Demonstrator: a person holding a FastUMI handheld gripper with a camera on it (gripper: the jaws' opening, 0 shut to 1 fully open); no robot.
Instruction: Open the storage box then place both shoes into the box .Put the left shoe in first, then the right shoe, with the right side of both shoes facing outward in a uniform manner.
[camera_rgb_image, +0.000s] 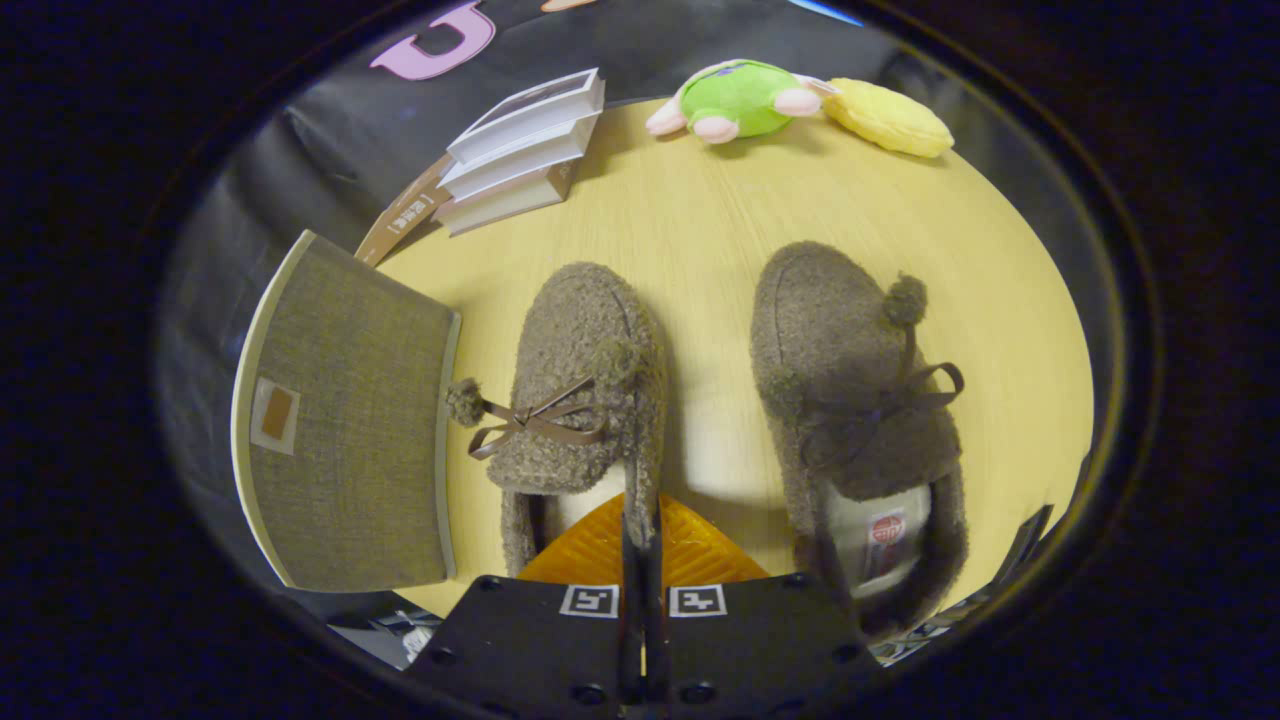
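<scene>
Two fuzzy brown slippers with bows and pom-poms lie side by side on the wooden table, toes pointing away from me. My gripper (640, 525) is shut on the left shoe (580, 370), its fingers pinching the right-hand wall of the collar near the heel. The right shoe (850, 380) sits a little apart, beyond and to the right of the fingers. Beside the left shoe stands the storage box (340, 420), showing a grey fabric face with a small tab. From here I cannot tell whether its lid is up.
A stack of white books (520, 150) lies beyond the box at the table's far edge. A green plush toy (745, 98) and a yellow plush (888, 118) lie at the far side. Bare tabletop (700, 230) stretches ahead of the shoes.
</scene>
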